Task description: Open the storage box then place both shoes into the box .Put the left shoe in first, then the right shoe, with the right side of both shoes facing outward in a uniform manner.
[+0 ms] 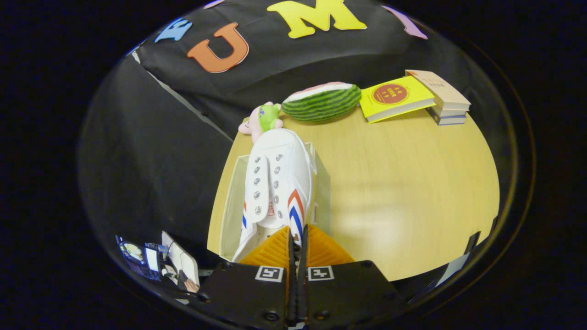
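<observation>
One shoe [277,183] pinched in tool [297,243], over box [229,215].

white shoe [277,183] with red-blue stripes, green striped watermelon toy [321,103], yellow book [395,97]

A pale wooden worktop [412,183] fills the centre and right, lit by a soft glare patch. Black cloth wall [151,151] hangs behind and left; lower left, perhaps a screen [142,259].

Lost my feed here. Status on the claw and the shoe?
Claw shut on the white shoe at its heel end. Shoe toe-forward over the open box. Toy and watermelon beyond, not in the way.
</observation>
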Demonstrator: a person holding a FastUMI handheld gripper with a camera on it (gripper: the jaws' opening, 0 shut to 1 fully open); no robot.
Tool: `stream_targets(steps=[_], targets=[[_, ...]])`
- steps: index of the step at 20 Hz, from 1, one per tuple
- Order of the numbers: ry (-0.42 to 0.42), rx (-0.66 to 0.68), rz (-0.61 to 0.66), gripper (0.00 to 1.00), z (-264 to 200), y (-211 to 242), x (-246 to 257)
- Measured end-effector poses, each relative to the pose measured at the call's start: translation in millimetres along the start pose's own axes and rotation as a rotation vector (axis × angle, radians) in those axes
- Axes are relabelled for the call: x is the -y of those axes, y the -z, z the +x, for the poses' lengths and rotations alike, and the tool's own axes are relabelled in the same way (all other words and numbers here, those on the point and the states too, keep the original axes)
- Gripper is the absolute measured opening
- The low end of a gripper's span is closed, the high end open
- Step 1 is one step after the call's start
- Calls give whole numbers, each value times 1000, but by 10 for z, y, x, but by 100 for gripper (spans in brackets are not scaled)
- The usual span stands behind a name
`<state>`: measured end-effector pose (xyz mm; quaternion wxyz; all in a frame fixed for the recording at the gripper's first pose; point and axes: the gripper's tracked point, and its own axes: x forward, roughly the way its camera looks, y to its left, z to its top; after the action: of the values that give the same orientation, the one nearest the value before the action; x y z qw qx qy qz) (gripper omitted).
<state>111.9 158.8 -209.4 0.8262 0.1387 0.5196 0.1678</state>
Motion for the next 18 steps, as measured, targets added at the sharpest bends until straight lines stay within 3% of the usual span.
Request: stream_targets(steps=[4,9,15,16,17,18], targets=[[33,68,61,6,249,77,-74],[85,144,21,6,370,171,-59],[73,112,55,6,507,352,-4],[50,123,46,7,521,350,-38],[9,141,18,25,534,322,-107],[-2,160,-14,32,507,316,-116]])
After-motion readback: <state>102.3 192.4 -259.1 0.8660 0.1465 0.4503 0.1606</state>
